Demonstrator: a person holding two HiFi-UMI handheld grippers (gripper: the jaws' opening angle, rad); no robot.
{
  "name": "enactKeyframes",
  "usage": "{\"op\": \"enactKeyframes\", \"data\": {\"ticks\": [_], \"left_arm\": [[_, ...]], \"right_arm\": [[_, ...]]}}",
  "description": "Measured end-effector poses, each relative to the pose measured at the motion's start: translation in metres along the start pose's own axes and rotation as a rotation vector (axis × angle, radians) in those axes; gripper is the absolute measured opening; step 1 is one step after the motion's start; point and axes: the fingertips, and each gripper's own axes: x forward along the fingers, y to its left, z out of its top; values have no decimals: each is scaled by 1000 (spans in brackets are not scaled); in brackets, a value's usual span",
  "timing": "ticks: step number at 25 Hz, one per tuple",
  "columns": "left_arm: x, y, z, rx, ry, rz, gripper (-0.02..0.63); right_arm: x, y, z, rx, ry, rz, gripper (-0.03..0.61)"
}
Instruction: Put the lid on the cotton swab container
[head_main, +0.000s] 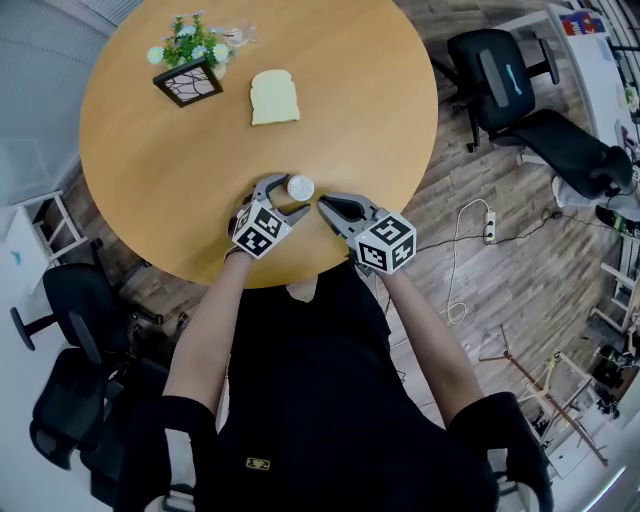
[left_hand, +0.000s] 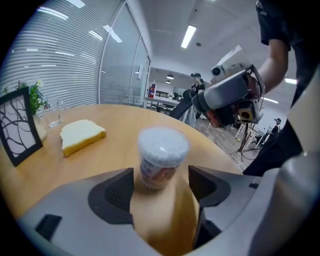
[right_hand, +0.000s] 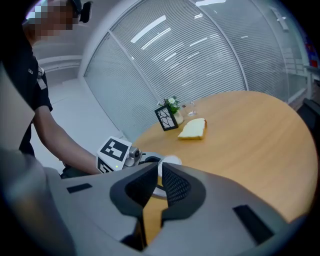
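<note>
Cotton swab container (left_hand: 161, 150), label blurred, stands within the open left claw (left_hand: 161, 174); right claw (right_hand: 159, 170) is closed.

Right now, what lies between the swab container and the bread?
Only bare table, from the cotton swab container to the bread, in the head view.

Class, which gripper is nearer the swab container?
Left. The left gripper has its open jaws either side of the container; the right gripper, shut, is just to its right.
</note>
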Motion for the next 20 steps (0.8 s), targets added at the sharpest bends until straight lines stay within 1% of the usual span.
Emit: {"op": "enactKeyframes", "data": {"ticks": [3,6,11,13,14,16,17,18,20], "left_arm": [[-7,-1,-10,5,26,25,341],[-18,-1,-15,-8,28,44,341],[-42,-9,-15,-56,1,60,339],[-53,-14,-13,-96,-31,64,330],[-59,-16,-11,-118,-54,66,298],[-75,-20,-5,-153,-104,67,186],[-83,-22,-2,-168,-125,66,151],[-90,-23,1,-180,-144,65,123],[-104,-25,5,-201,-177,65,87]], "right_arm": [[-4,1,-3,0,2,-3,9],[-7,3,-3,-11,0,-11,9],[-11,7,-6,-25,-23,-43,9],[-12,10,-8,-28,-33,-57,8],[-13,11,-8,-28,-39,-65,8],[-14,16,-9,-27,-53,-83,8],[-15,19,-9,-28,-60,-91,8],[-15,22,-9,-30,-65,-98,8],[-16,30,-11,-38,-75,-109,8]]}}
